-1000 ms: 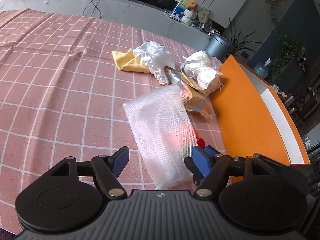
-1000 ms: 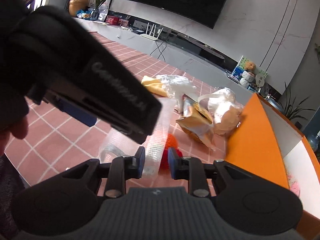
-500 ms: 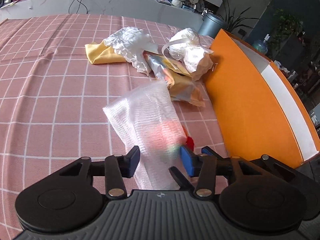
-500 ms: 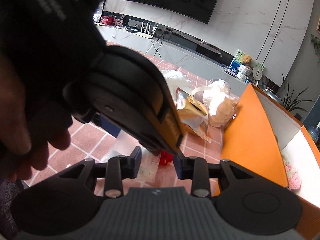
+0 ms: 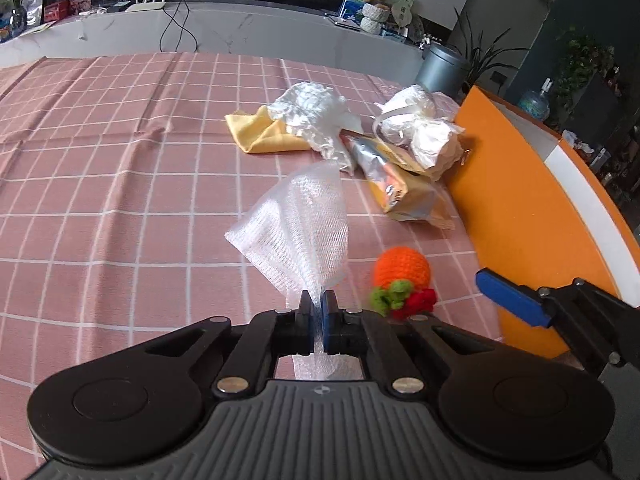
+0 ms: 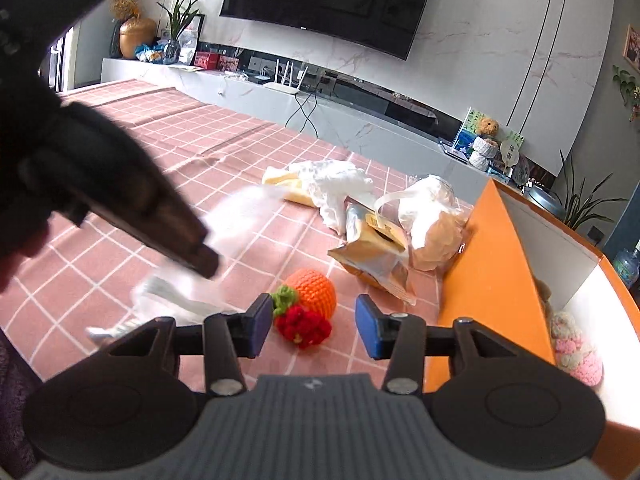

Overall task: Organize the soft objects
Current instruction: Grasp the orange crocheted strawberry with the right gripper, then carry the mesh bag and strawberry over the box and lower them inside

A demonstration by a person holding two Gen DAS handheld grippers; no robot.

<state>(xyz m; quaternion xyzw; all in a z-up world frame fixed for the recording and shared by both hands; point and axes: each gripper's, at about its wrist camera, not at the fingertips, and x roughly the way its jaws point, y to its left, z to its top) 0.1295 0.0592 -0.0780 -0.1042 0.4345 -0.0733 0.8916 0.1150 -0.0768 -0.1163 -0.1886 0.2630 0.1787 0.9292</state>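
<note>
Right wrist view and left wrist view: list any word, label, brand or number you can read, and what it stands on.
No text reads clearly in either view.
Round paper fan on the far counter: one or two dark characters, too small to read.
Orange snack packet on the checked tablecloth: printed label, blurred, unreadable.
Television: small mark on its lower edge, illegible.
Red boxes on the counter: print too small.

One mesh bag (image 5: 298,224), one crocheted orange (image 5: 401,269), one yellow cloth (image 5: 260,132), two tools (image 5: 318,308).
</note>
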